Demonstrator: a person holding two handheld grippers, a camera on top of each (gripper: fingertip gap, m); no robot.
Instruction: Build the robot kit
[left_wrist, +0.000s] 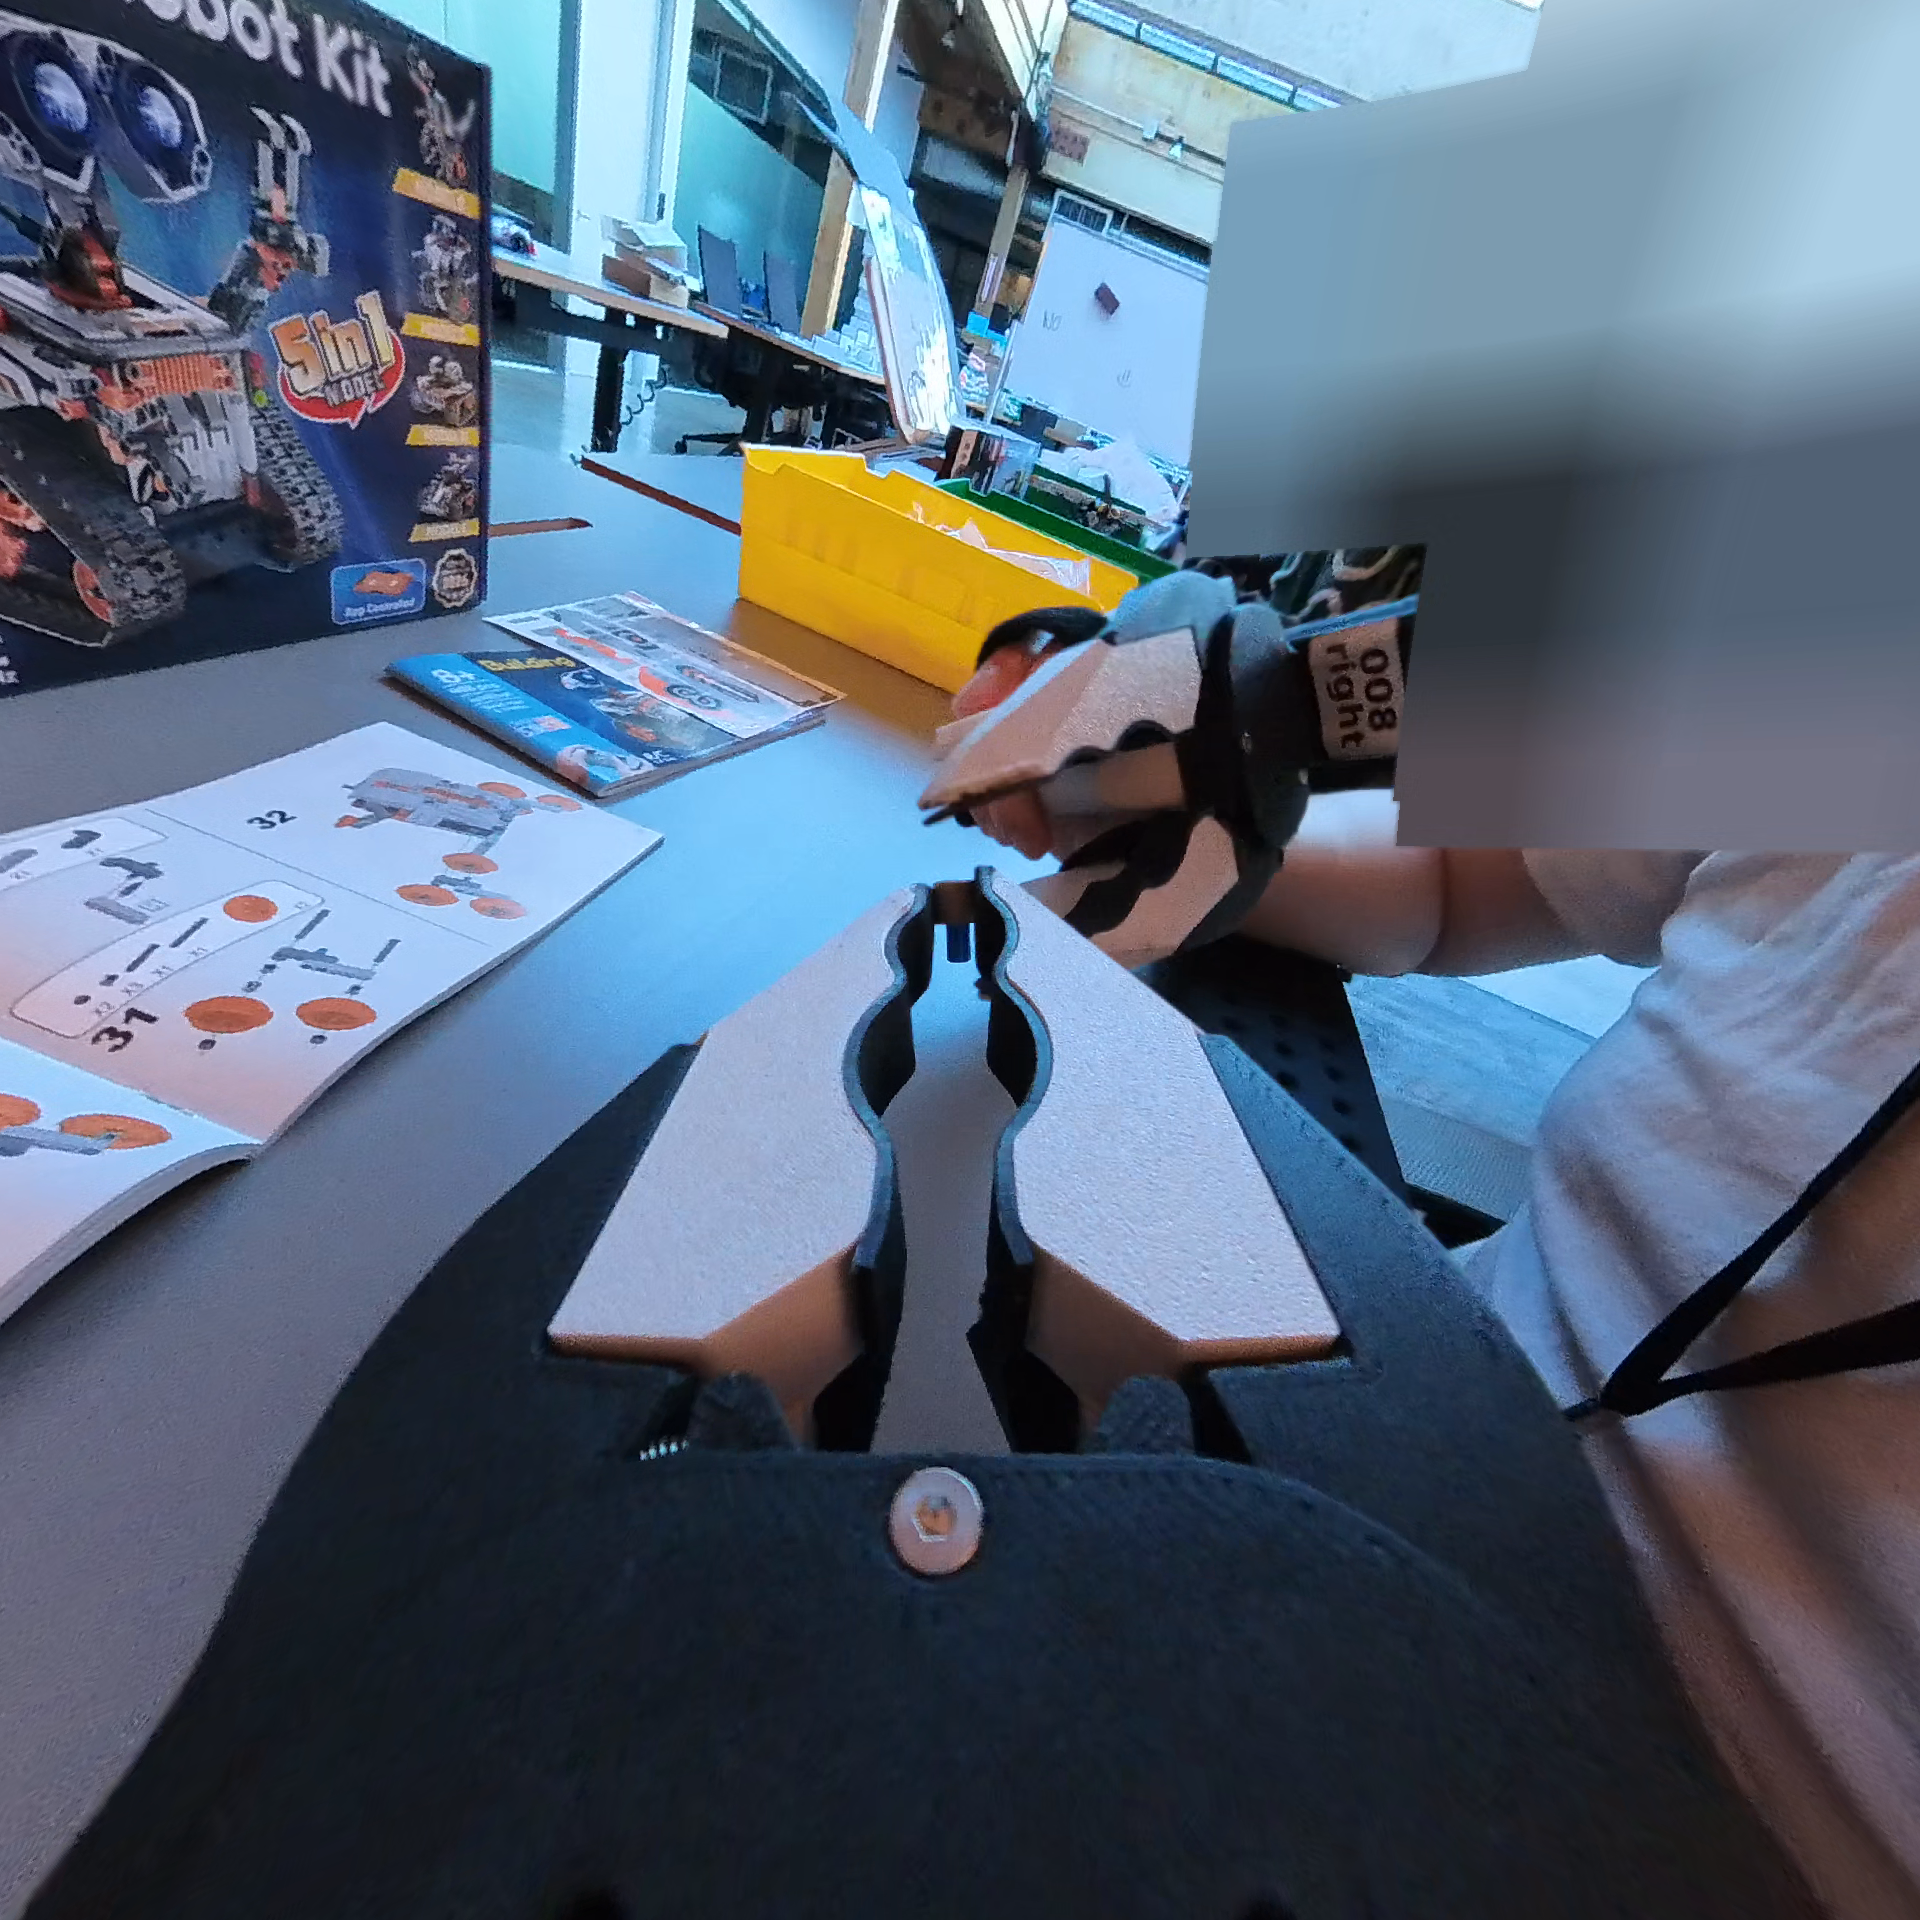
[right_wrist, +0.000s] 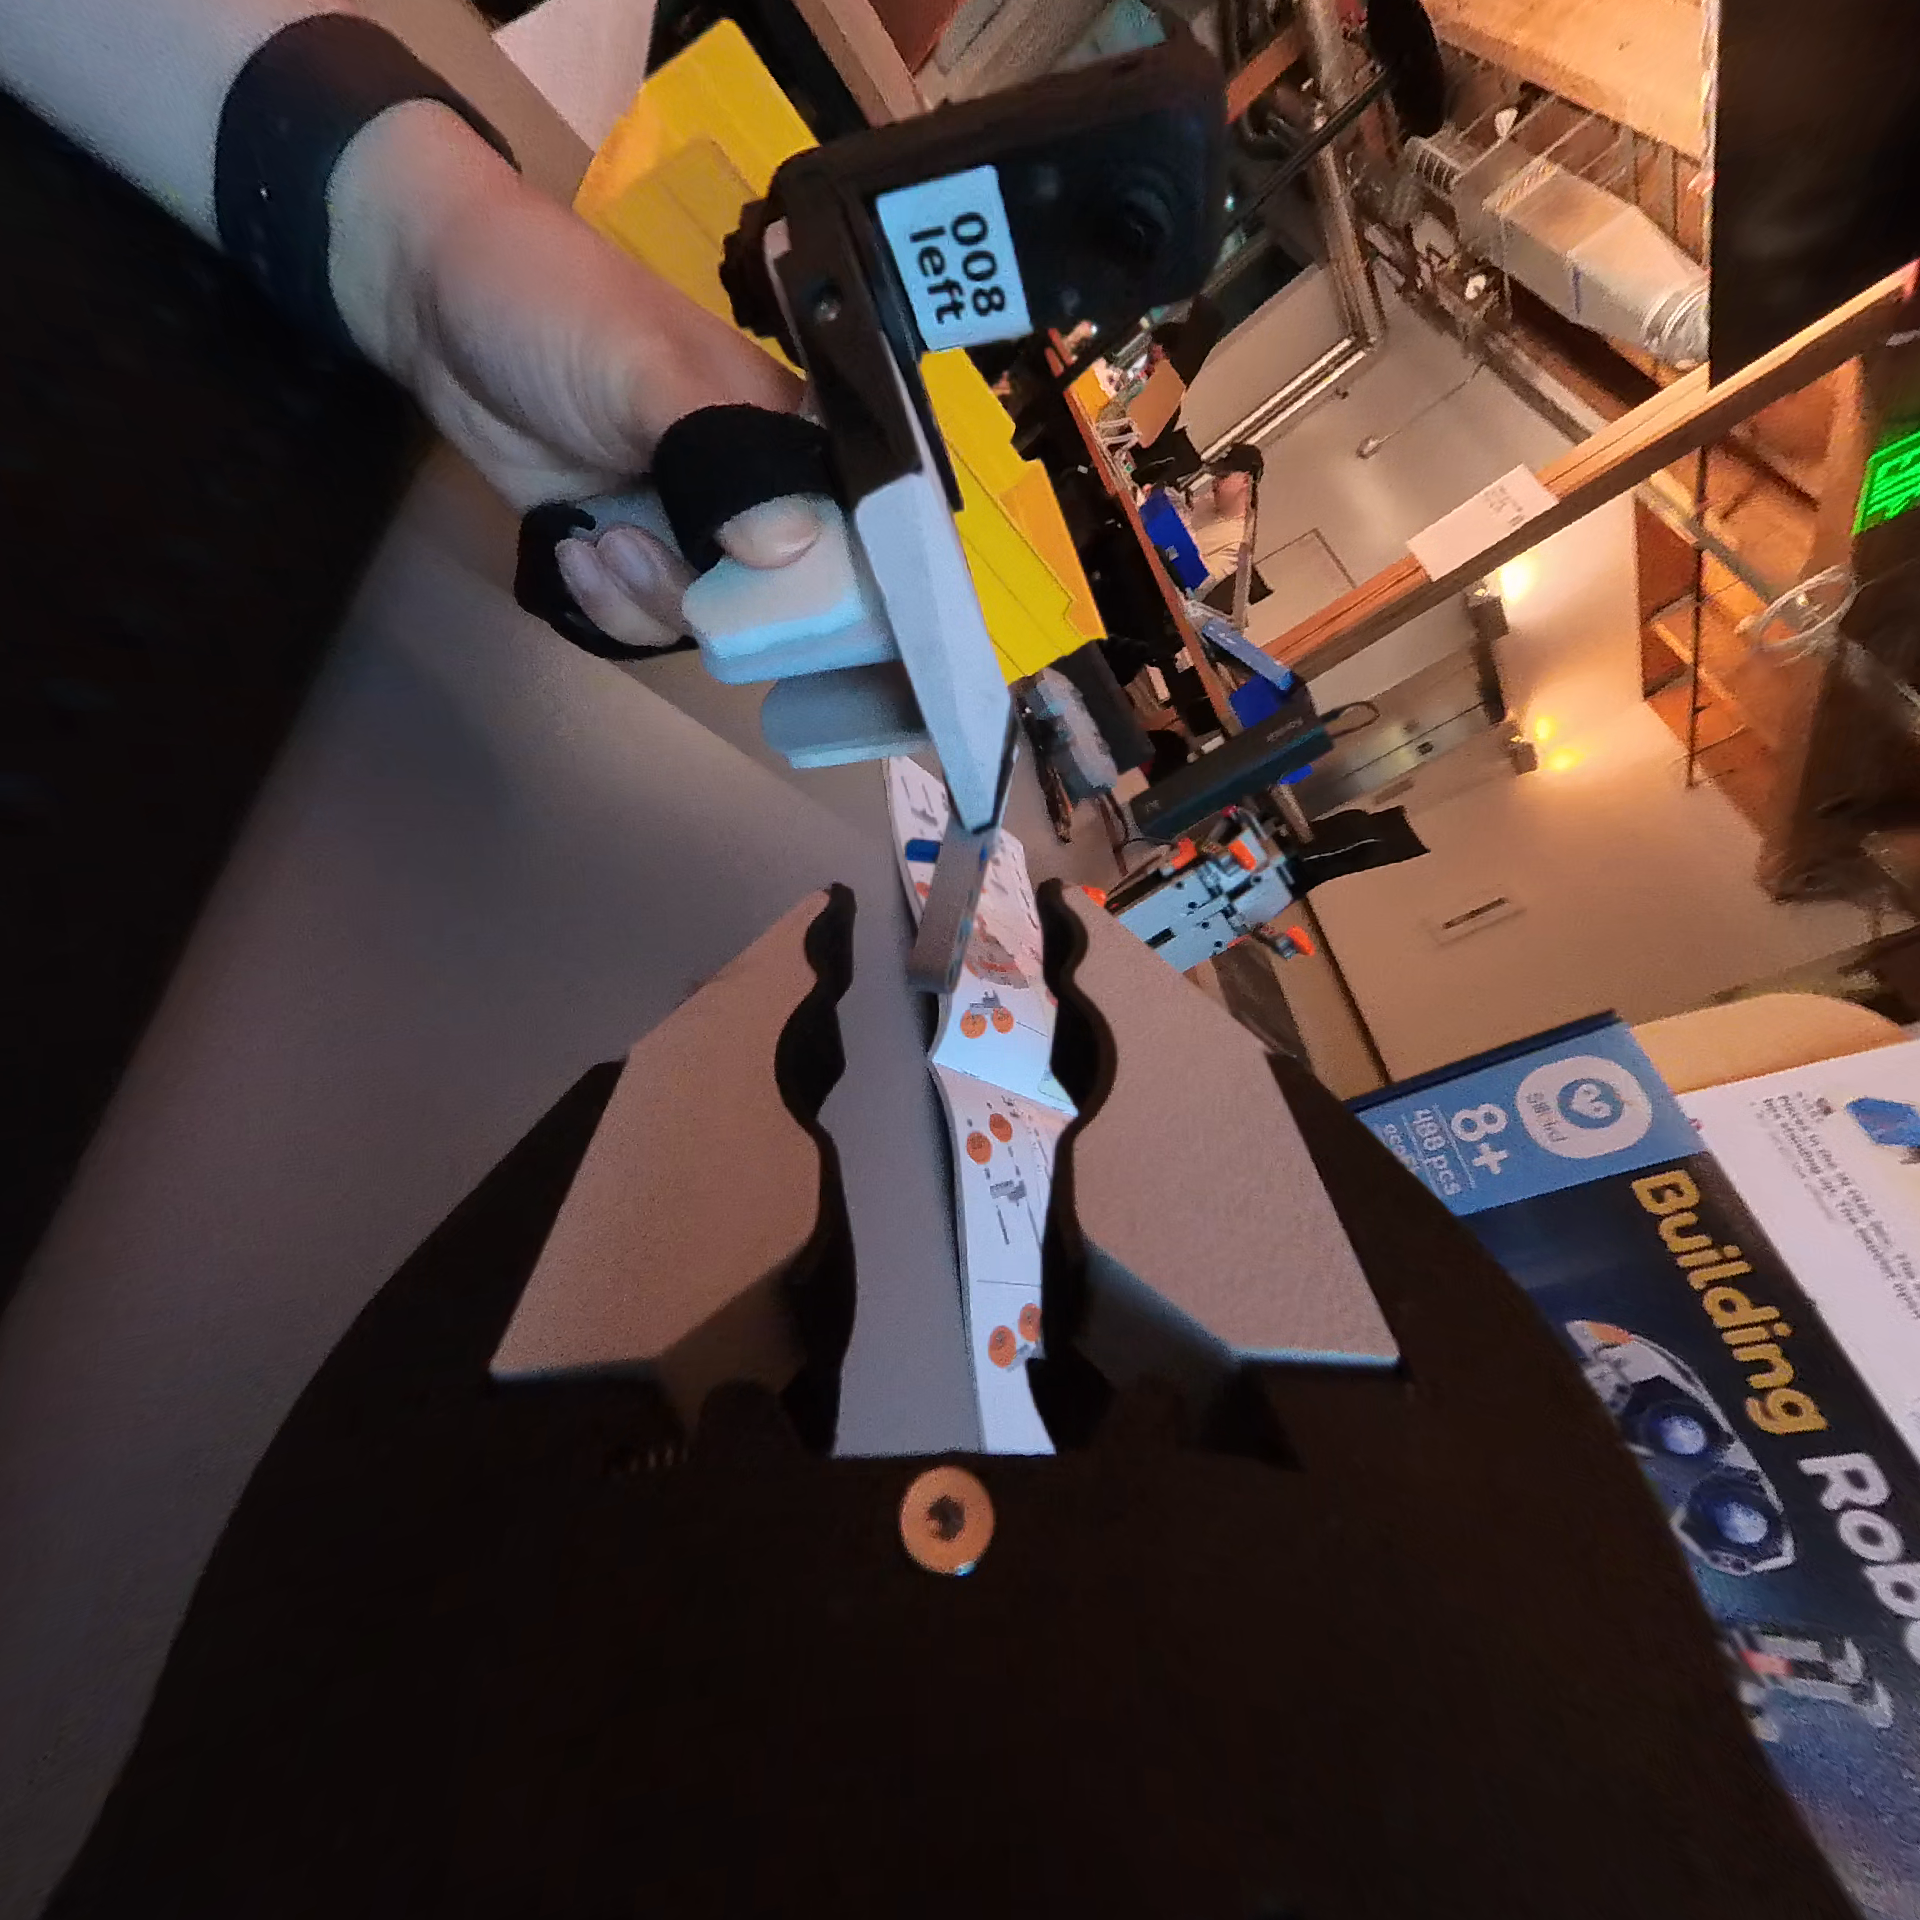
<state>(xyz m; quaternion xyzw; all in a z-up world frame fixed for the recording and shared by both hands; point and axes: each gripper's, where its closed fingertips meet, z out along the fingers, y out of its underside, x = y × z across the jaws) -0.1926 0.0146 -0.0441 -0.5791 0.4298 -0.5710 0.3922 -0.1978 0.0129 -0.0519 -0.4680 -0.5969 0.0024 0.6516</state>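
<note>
Pinches a small grey piece with a blue pin (left_wrist: 954, 940) at the very tips of the left gripper (left_wrist: 956, 904), jaws drawn almost together and only a sliver of the part showing between them. Hangs above the dark table (left_wrist: 790, 810), clear of its surface, with the piece pointing down and out from the fingertips in the right wrist view.

Stands wide open at the right gripper (right_wrist: 940, 899), empty, its 2 fingers spread to either side of the grey piece. Cannot tell from either view whether those fingers touch the part or sit just short of it.

Lies open to the left on the table: an instruction booklet (left_wrist: 312, 935) with orange and grey diagrams. Sits just beyond it a closed blue booklet (left_wrist: 613, 696), then the upright kit box (left_wrist: 239, 332). Rests farther back a yellow bin (left_wrist: 883, 561), and in the right wrist view a partly built grey and orange model (right_wrist: 1205, 904) near the table's far edge. Wraps the left gripper's handle: the person's left hand (right_wrist: 540, 343), with black loops over the fingers.

Looks precarious, as a judgement: so slight a hold at the tips leaves little margin, and a small twist or nudge from the other gripper could lever the piece free and drop it onto the table or off its edge. Could also pop the blue pin loose if pressed off-axis.
</note>
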